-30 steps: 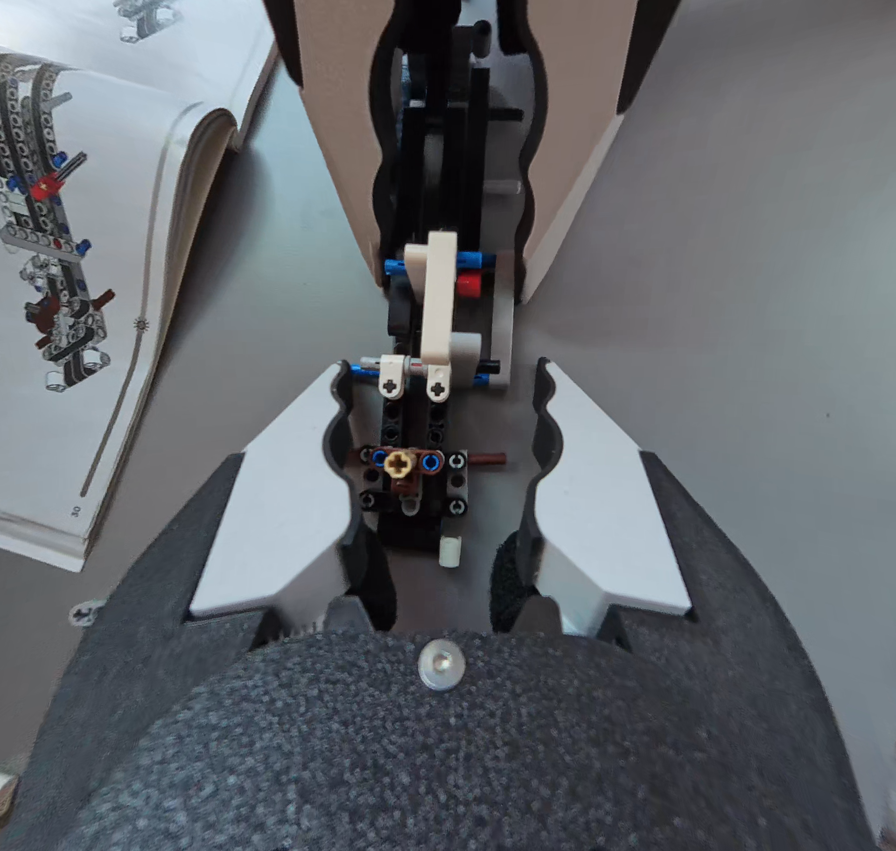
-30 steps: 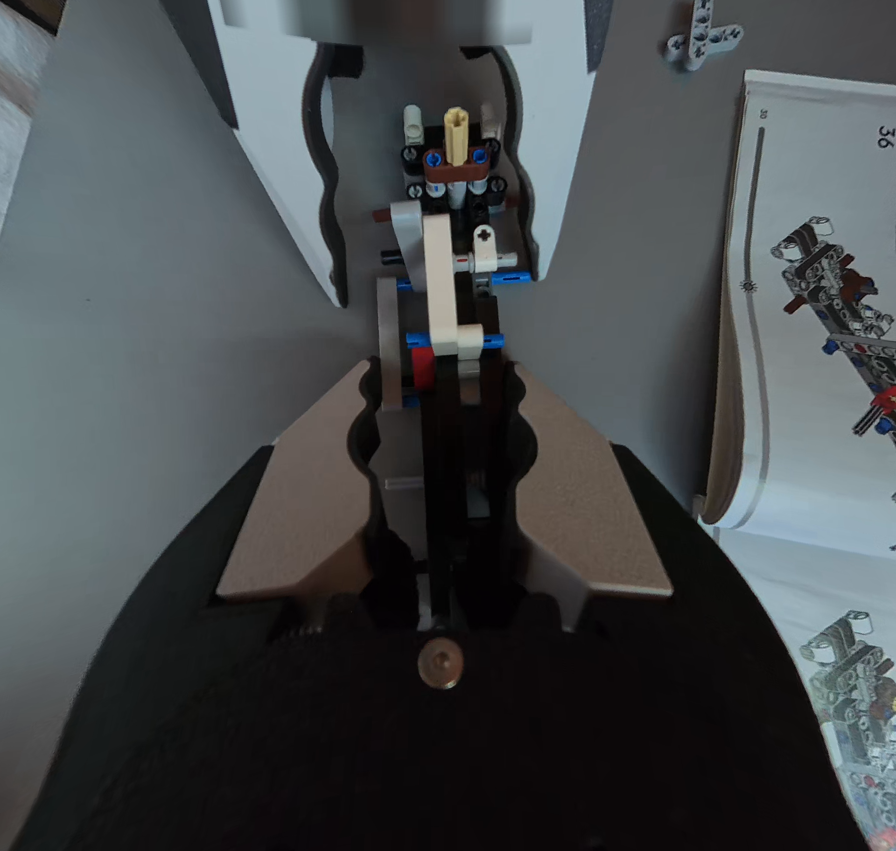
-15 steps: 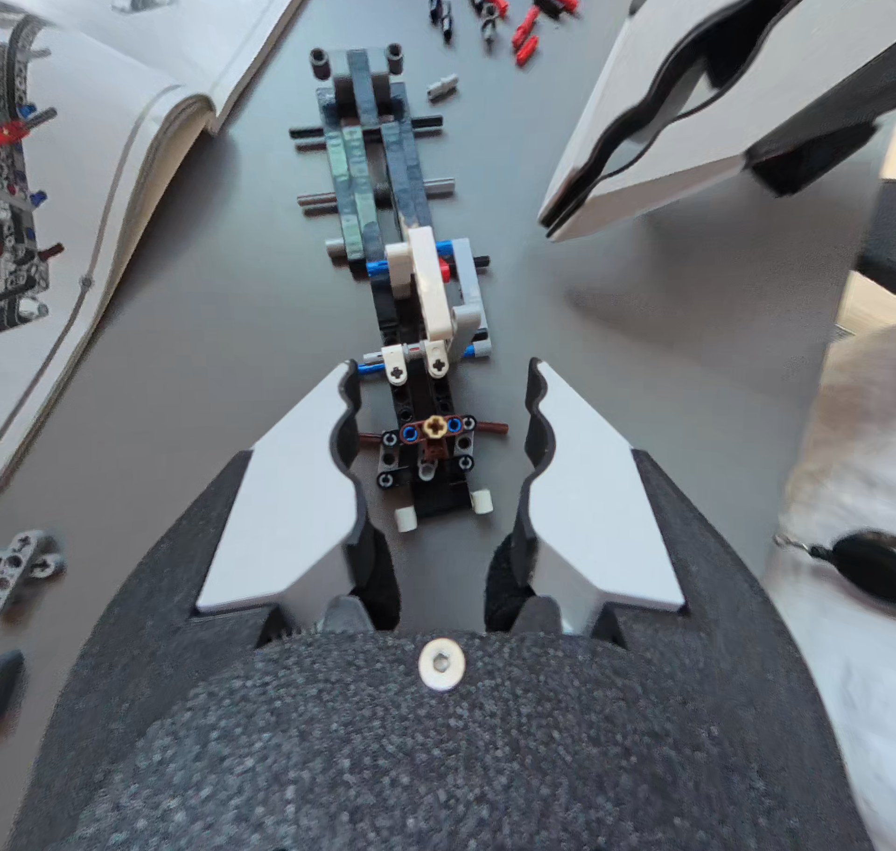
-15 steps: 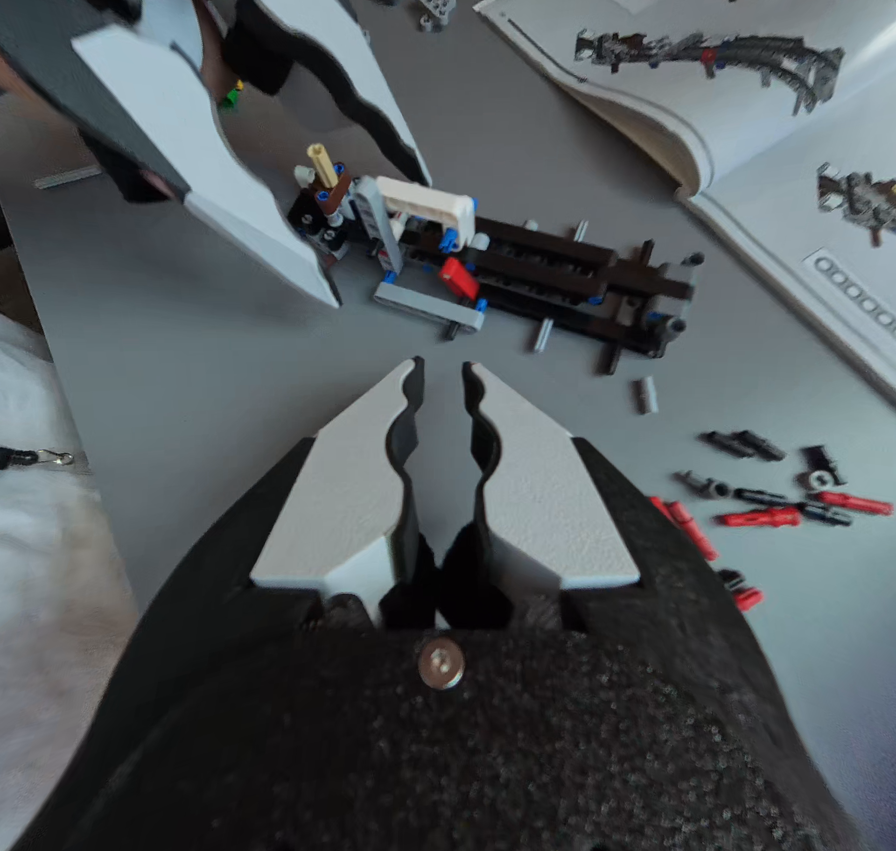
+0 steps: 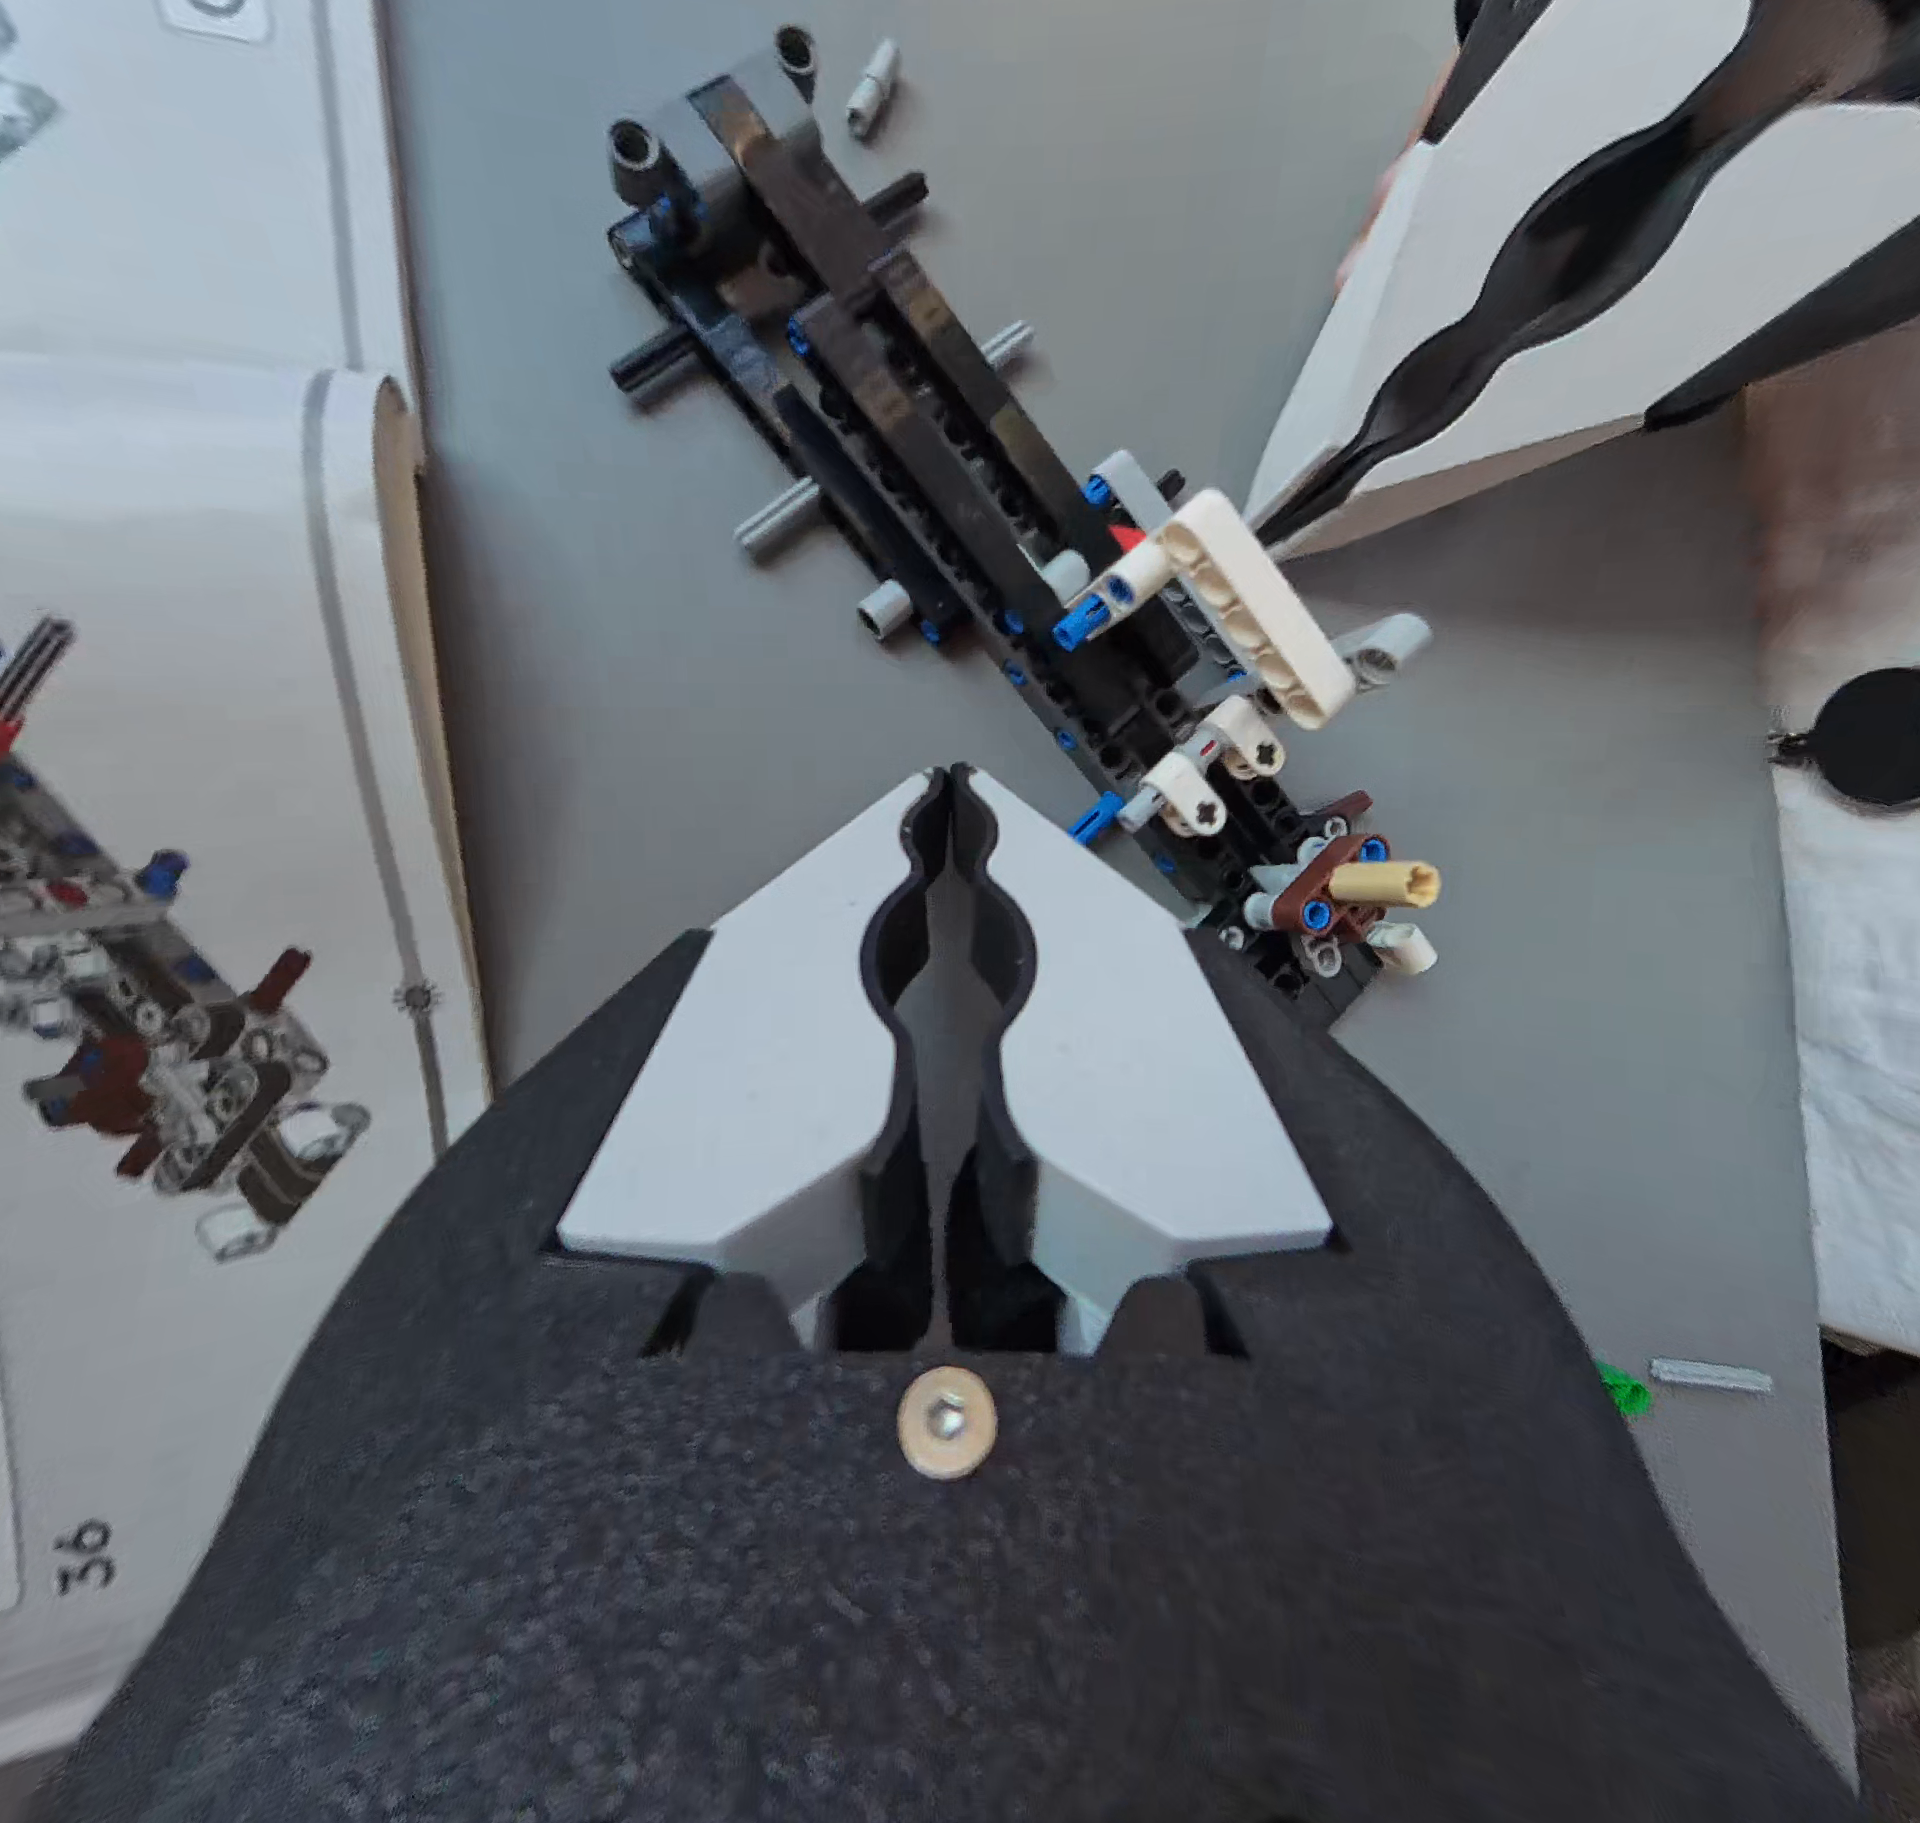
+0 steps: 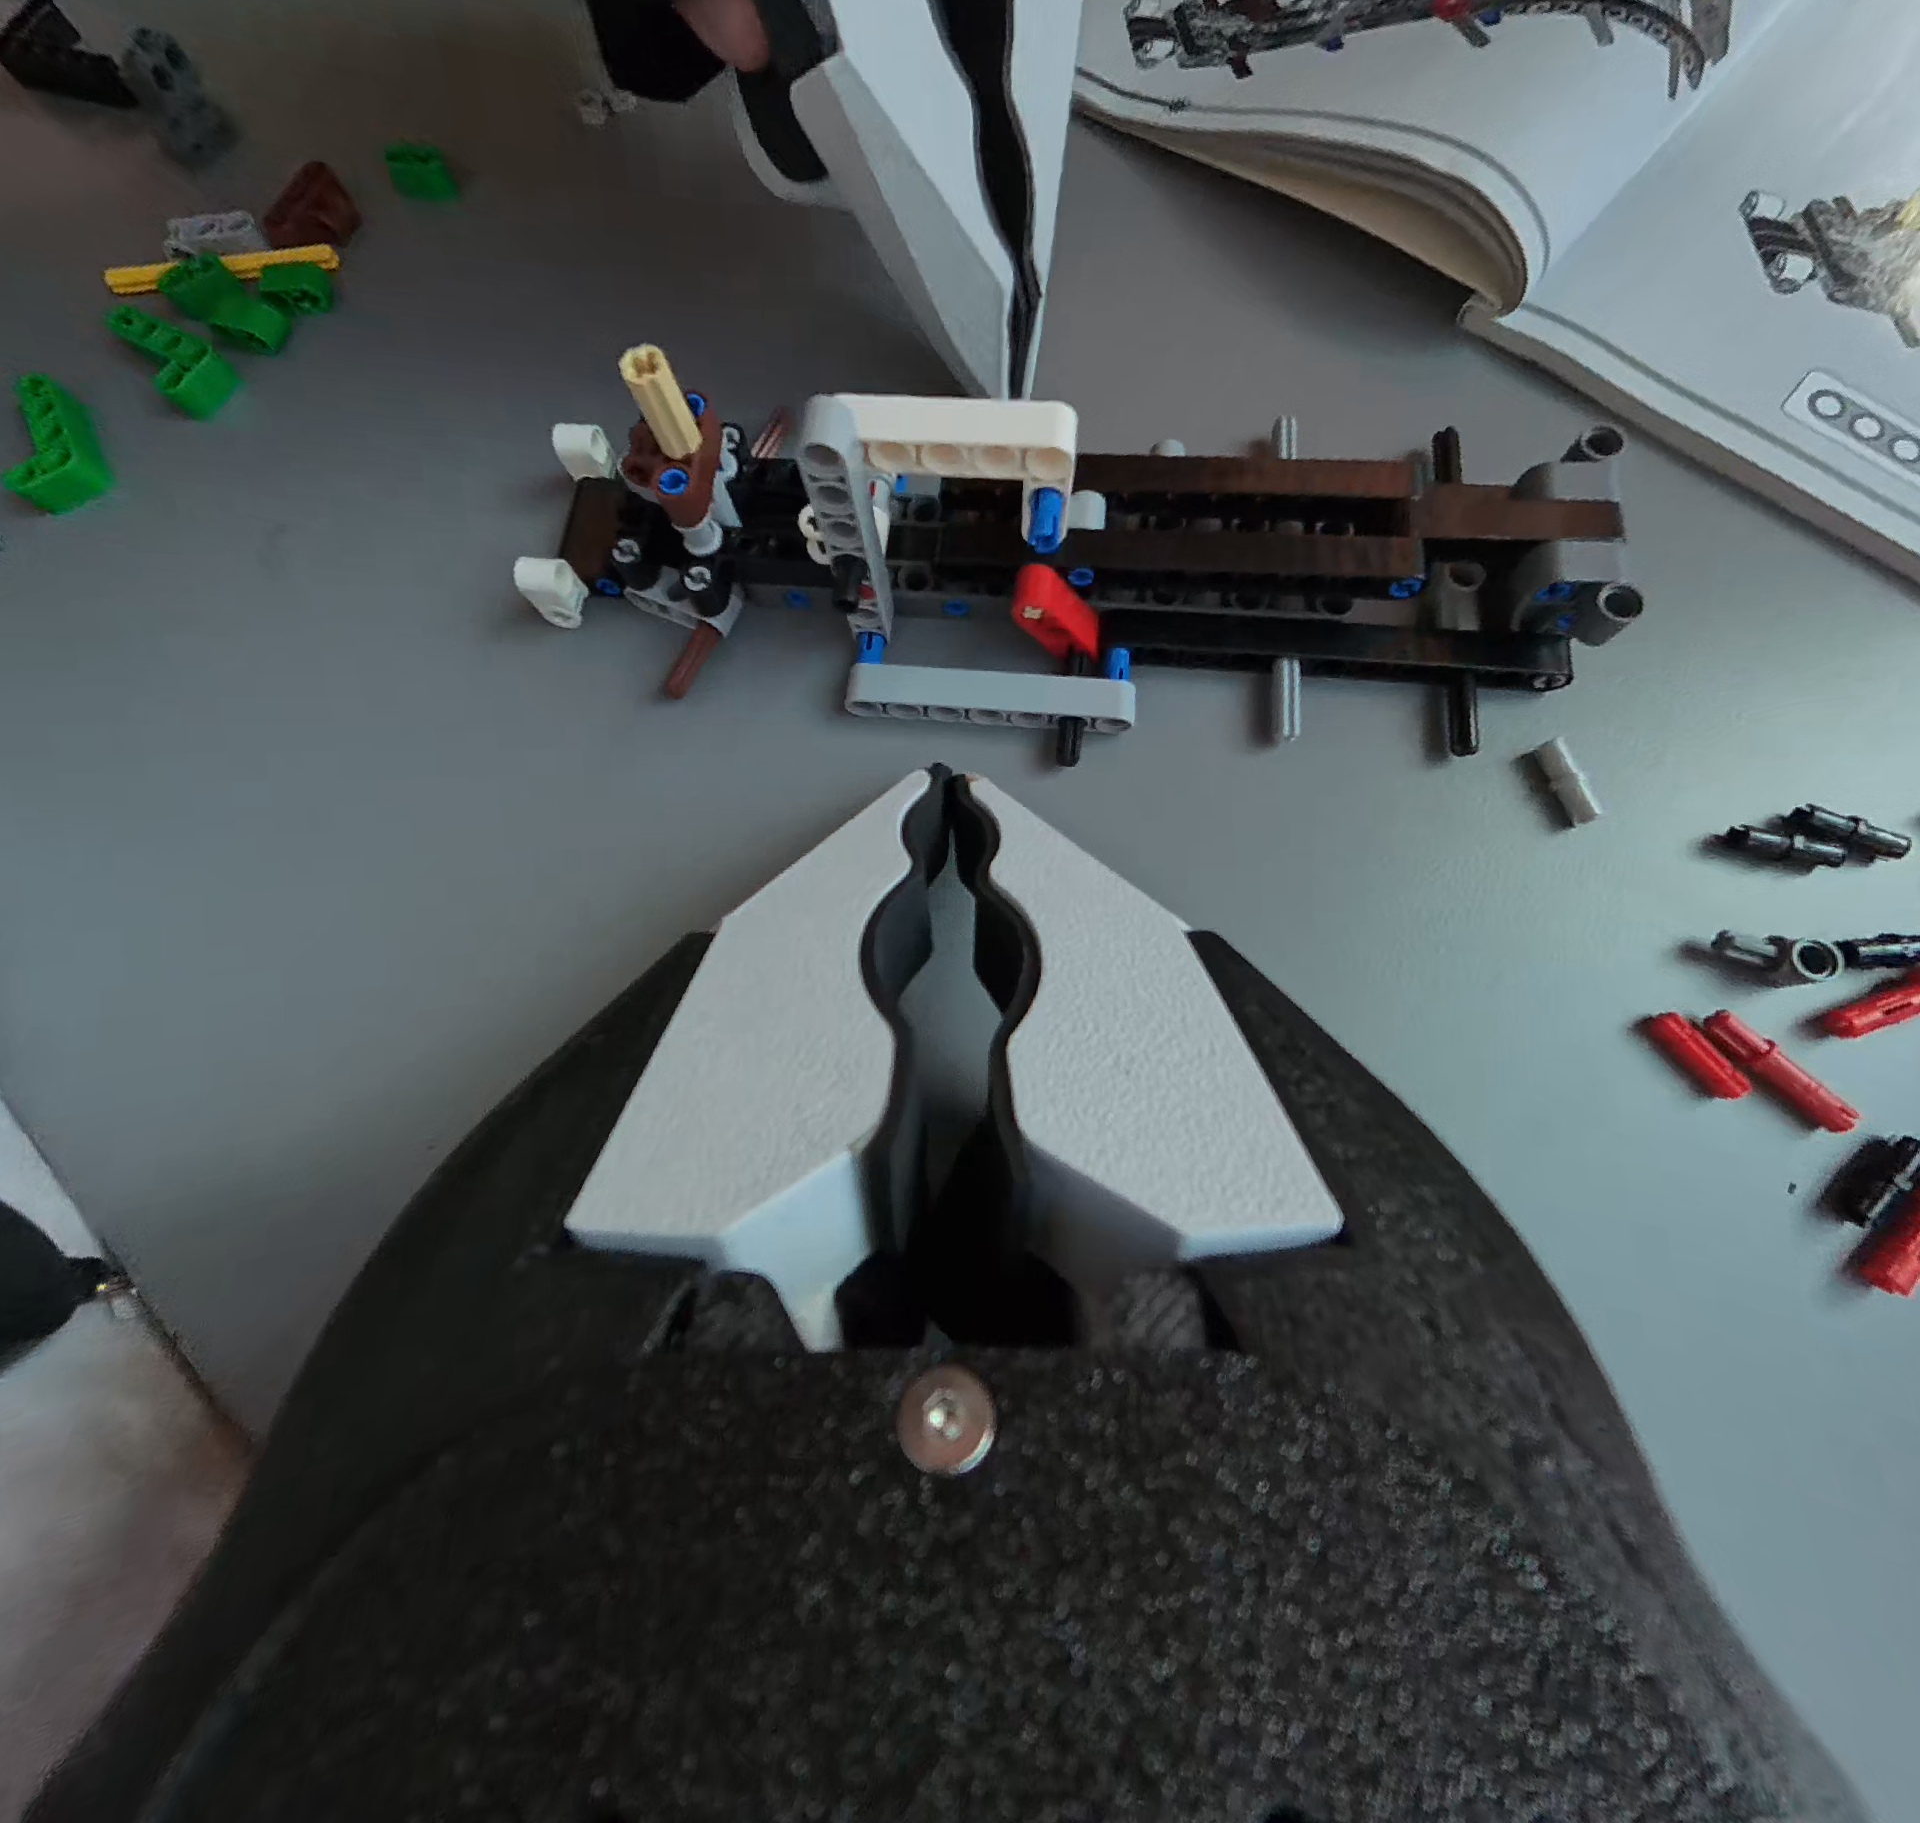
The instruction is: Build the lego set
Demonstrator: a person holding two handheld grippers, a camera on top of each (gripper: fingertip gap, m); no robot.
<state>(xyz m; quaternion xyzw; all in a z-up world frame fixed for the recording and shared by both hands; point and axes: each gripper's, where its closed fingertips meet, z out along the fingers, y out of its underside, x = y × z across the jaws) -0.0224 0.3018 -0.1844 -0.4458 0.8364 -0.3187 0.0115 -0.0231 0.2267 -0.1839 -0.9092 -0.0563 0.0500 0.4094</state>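
Brick chassis (image 6: 1091,547) on grey tabletop (image 6: 416,838)

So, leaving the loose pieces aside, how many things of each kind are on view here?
Grippers: 2, the left gripper and the right gripper, fingers shut
Open instruction booklet: 1
Partly built brick model: 1
Total: 4

We see two matching grippers: the left gripper (image 5: 951,781) and right gripper (image 6: 951,781) each have a speckled black, rounded body, a silver screw with washer (image 5: 947,1422) at centre, and two pale grey wedge-shaped fingers (image 6: 790,1025) lined with wavy black pads.
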